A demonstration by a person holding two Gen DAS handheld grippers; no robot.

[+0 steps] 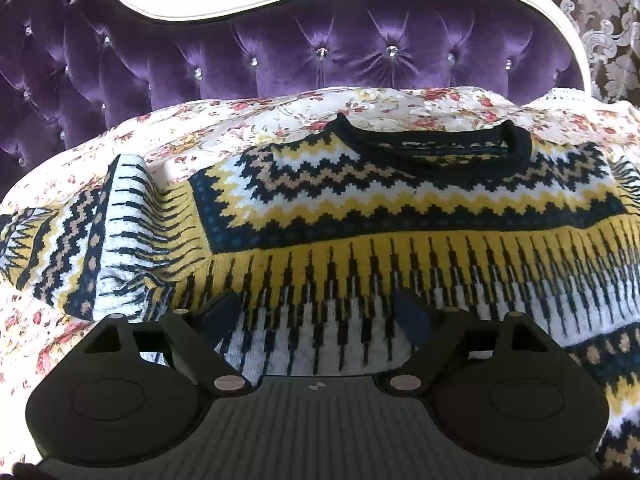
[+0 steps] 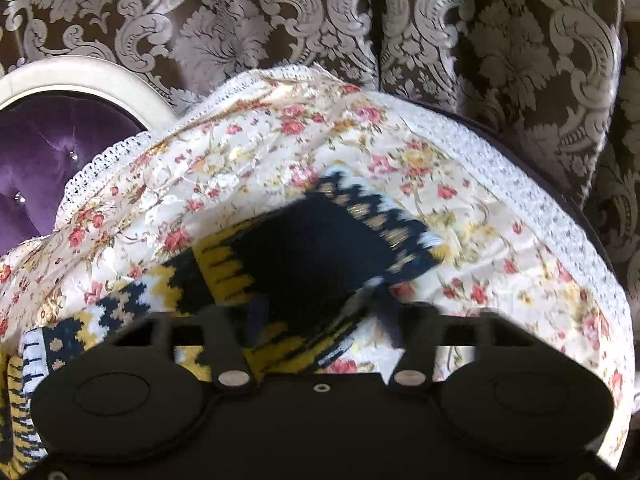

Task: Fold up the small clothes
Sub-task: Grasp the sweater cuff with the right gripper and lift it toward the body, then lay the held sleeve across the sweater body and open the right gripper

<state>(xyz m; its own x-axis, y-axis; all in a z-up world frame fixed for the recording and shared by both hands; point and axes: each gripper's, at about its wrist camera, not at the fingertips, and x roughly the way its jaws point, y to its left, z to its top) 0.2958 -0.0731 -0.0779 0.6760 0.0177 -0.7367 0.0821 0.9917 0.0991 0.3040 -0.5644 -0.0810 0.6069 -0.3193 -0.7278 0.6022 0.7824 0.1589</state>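
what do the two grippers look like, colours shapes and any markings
Both are matte black. The left gripper has two round housings, silver pivot pins, dark blue fingers, a ribbed grey centre plate and a small round mark. The right gripper has the same build, blurred, with a plain black centre plate and a small ring. No cables or sleeves show.

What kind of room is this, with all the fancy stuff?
Probably a bedroom at home: a purple tufted headboard, a flowery bedspread with a patterned sweater lying on it, and heavy damask curtains behind.
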